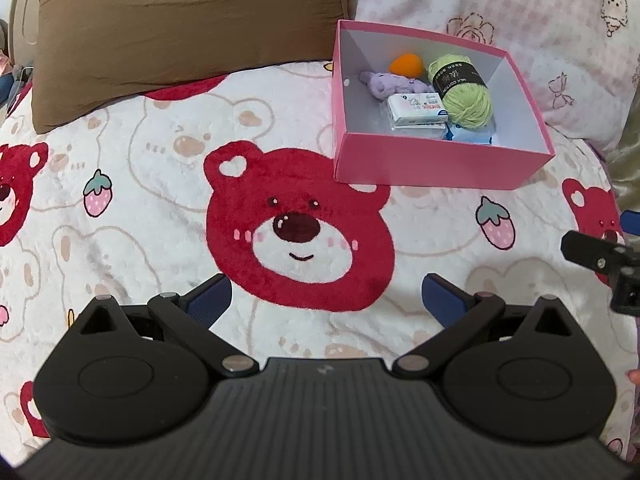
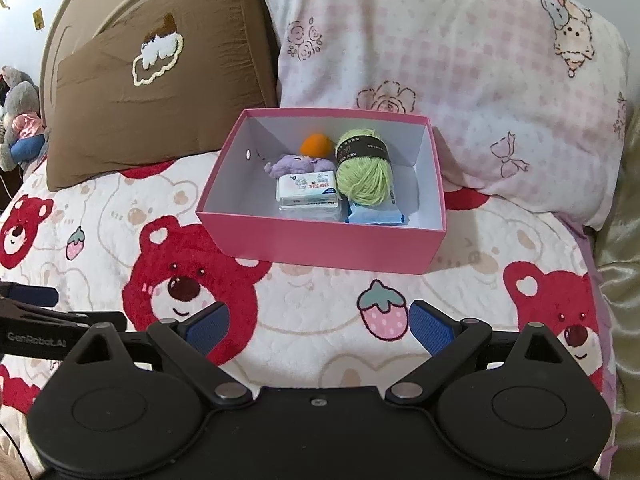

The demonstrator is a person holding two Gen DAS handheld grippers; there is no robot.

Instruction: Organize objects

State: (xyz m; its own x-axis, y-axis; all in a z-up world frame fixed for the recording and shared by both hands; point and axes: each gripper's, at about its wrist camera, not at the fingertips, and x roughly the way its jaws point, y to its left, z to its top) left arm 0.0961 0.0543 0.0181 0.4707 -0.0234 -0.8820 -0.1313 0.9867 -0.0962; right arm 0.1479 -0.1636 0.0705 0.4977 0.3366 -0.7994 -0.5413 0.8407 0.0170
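Both claws stand released and empty: left gripper point(image 1: 326, 294) and right gripper point(image 2: 318, 322) hang above the bear-print blanket point(image 2: 304, 320), well short of the pink box point(image 2: 320, 246). Box contents: green yarn ball point(image 2: 362, 174), orange ball point(image 2: 316, 145), purple plush point(image 2: 294, 164), white tissue pack point(image 2: 306, 188), blue packet point(image 2: 376, 214). Brown pillow point(image 2: 160, 92) and pink pillow point(image 2: 460, 76) stand behind the box. Nothing lies between grippers and box.

Open pink box point(image 2: 320, 244) on bedspread, containing green yarn ball point(image 2: 362, 172), orange ball point(image 2: 316, 145), purple plush point(image 2: 296, 164), white packet point(image 2: 306, 188), blue packet point(image 2: 376, 215).
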